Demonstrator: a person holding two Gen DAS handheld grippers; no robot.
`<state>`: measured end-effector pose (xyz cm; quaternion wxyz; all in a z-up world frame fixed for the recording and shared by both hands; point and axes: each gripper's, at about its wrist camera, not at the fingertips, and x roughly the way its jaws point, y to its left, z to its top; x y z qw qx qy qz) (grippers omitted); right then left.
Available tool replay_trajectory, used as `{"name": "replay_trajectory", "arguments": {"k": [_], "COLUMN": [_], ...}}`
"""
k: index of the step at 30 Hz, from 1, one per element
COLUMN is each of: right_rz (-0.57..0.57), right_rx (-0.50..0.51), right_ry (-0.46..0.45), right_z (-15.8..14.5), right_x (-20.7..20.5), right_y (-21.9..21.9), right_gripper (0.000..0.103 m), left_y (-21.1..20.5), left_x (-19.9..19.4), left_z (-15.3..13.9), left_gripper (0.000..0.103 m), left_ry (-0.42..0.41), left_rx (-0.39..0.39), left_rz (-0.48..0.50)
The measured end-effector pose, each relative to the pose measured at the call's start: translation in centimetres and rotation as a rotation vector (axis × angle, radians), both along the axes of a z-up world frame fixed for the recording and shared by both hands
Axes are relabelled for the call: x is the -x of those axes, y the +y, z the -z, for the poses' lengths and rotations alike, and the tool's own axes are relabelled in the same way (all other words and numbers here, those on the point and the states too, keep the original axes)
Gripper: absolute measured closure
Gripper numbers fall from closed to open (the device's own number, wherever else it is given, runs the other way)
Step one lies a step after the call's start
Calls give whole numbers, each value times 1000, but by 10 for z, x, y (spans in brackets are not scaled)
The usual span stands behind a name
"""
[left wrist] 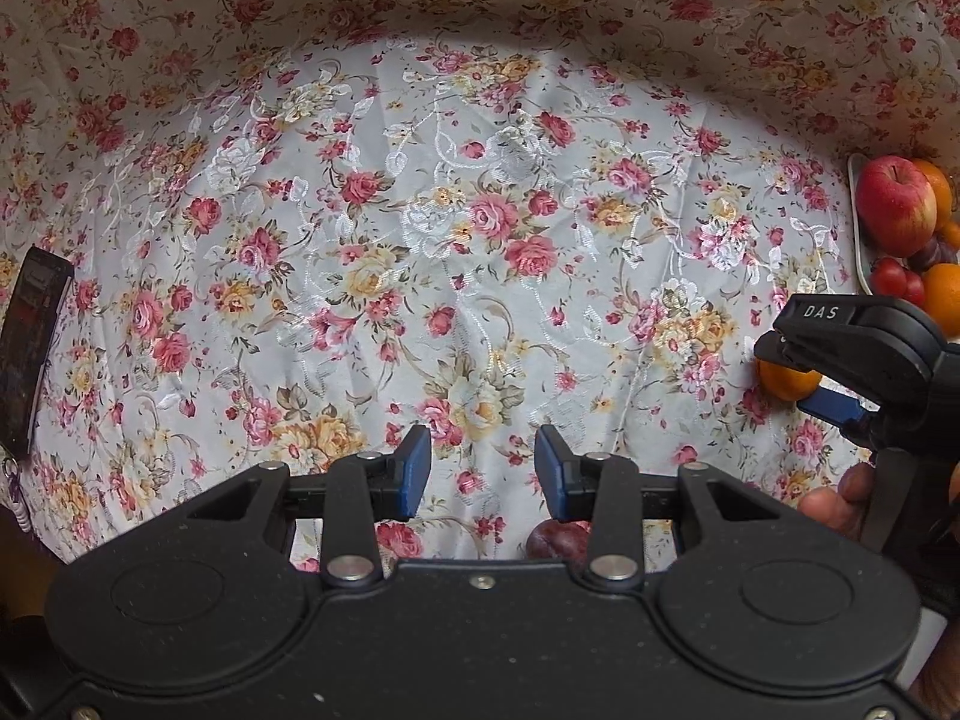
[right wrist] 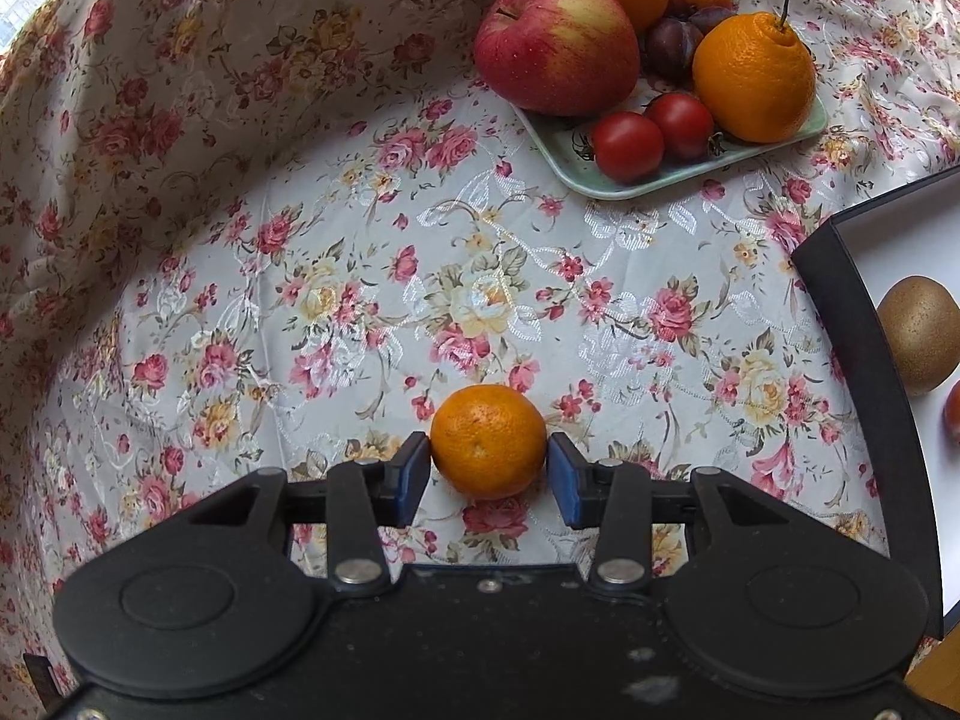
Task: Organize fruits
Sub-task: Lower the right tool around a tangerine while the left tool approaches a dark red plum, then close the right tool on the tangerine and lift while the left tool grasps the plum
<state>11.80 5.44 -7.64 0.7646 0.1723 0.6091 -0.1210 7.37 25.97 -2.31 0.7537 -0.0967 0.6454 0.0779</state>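
My right gripper [right wrist: 489, 468] is shut on a small mandarin [right wrist: 487, 441], blue pads touching both its sides, just above the floral cloth. The left wrist view shows the same gripper [left wrist: 798, 360] at the right edge with the mandarin [left wrist: 786, 381] in it. A pale green tray [right wrist: 564, 159] at the back right holds an apple [right wrist: 555, 42], oranges [right wrist: 753, 75], two tomatoes [right wrist: 627, 144] and plums [right wrist: 672, 39]. My left gripper [left wrist: 483, 468] is open and empty over the cloth. A dark plum [left wrist: 555, 540] lies on the cloth just under it.
A black-rimmed white box [right wrist: 852, 324] at the right holds a kiwi [right wrist: 921, 339] and a red fruit [right wrist: 953, 411]. A dark flat object [left wrist: 30, 354] lies at the cloth's left edge. The cloth rises in folds at the back.
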Motion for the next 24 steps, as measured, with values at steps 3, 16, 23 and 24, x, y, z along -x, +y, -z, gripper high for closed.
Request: {"name": "replay_trajectory", "arguments": {"k": [3, 16, 23, 24], "right_rz": [11, -60, -63, -63], "right_rx": [22, -5, -34, -32], "right_ry": [6, -19, -36, -40], "right_z": [7, -17, -37, -39], "right_x": [0, 6, 11, 11], "right_y": [1, -1, -12, -13], "right_gripper": [58, 60, 60, 60], "left_y": [0, -7, -32, -36], "left_x": [1, 3, 14, 15], "left_z": [1, 12, 25, 26], "left_gripper": [55, 55, 55, 55], "left_ry": [1, 60, 93, 92], "left_rx": [-1, 63, 60, 55], "left_rz": [6, 44, 103, 109]}}
